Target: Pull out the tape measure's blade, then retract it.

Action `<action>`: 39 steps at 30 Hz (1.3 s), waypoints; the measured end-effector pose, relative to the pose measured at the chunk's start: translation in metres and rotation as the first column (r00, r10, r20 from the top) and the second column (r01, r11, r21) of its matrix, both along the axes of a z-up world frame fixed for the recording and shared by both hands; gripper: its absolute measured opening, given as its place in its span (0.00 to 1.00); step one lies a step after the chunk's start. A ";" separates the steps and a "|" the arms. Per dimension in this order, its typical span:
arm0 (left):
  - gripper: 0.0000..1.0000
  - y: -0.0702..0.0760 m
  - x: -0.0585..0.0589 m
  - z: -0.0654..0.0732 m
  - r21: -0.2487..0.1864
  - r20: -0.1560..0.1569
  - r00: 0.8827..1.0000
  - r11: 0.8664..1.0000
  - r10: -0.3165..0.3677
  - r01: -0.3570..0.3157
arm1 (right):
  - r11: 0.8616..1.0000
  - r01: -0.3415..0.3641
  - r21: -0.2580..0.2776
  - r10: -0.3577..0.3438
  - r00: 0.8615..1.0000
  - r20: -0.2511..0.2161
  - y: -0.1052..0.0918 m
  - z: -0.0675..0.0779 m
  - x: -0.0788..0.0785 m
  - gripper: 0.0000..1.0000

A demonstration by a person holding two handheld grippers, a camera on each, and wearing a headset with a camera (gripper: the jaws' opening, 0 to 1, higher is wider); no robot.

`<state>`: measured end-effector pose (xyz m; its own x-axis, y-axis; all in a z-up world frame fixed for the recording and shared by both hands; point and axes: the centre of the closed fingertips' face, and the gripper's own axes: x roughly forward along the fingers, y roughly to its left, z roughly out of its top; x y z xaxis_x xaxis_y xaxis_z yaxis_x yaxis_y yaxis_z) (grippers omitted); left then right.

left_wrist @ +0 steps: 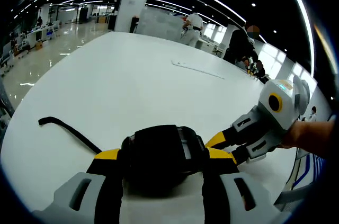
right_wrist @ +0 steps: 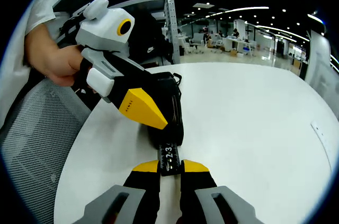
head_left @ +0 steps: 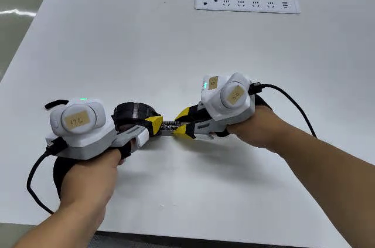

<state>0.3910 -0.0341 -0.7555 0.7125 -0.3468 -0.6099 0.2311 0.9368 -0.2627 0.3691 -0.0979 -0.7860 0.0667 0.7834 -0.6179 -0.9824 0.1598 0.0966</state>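
Note:
A black tape measure (head_left: 132,115) lies on the white table, with my left gripper (head_left: 149,128) shut on its case (left_wrist: 161,155) between yellow-tipped jaws. A short stretch of dark blade (right_wrist: 169,156) with white numbers sticks out toward my right gripper (head_left: 183,124). In the right gripper view that gripper (right_wrist: 170,167) is shut on the blade's end, a few centimetres from the case (right_wrist: 167,105). The left gripper (right_wrist: 139,108) comes in from the upper left of that view. The right gripper (left_wrist: 228,147) shows at the right of the left gripper view. A black wrist strap (left_wrist: 66,128) trails left.
A white power strip (head_left: 246,5) lies at the far side of the table (head_left: 146,37). Black cables run from both grippers, one (head_left: 293,104) across the table on the right. People stand beyond the table (left_wrist: 132,70) in the left gripper view. A mesh chair (right_wrist: 37,139) is by the table edge.

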 end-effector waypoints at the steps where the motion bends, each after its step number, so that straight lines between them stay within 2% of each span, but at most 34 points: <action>1: 0.56 0.000 0.000 0.000 0.000 -0.001 1.000 1.000 0.000 0.000 | 1.000 0.000 0.000 0.000 1.000 0.000 0.001 0.000 0.000 0.10; 20: 0.56 0.000 0.000 0.000 -0.016 0.003 1.000 1.000 0.004 -0.004 | 0.999 -0.030 0.022 0.029 1.000 0.005 0.019 -0.001 0.002 0.10; 37: 0.58 -0.001 0.001 -0.001 -0.018 0.019 1.000 1.000 0.008 -0.008 | 0.999 -0.033 0.017 0.033 0.999 0.010 0.019 -0.001 0.002 0.12; 39: 0.58 -0.001 0.001 -0.001 -0.018 0.019 1.000 1.000 0.007 -0.007 | 1.000 -0.026 0.010 0.026 1.000 0.016 0.019 -0.002 0.003 0.17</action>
<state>0.3920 -0.0352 -0.7563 0.7261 -0.3527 -0.5902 0.2299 0.9335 -0.2751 0.3721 -0.0793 -0.7882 0.0556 0.7910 -0.6092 -0.9876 0.1332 0.0828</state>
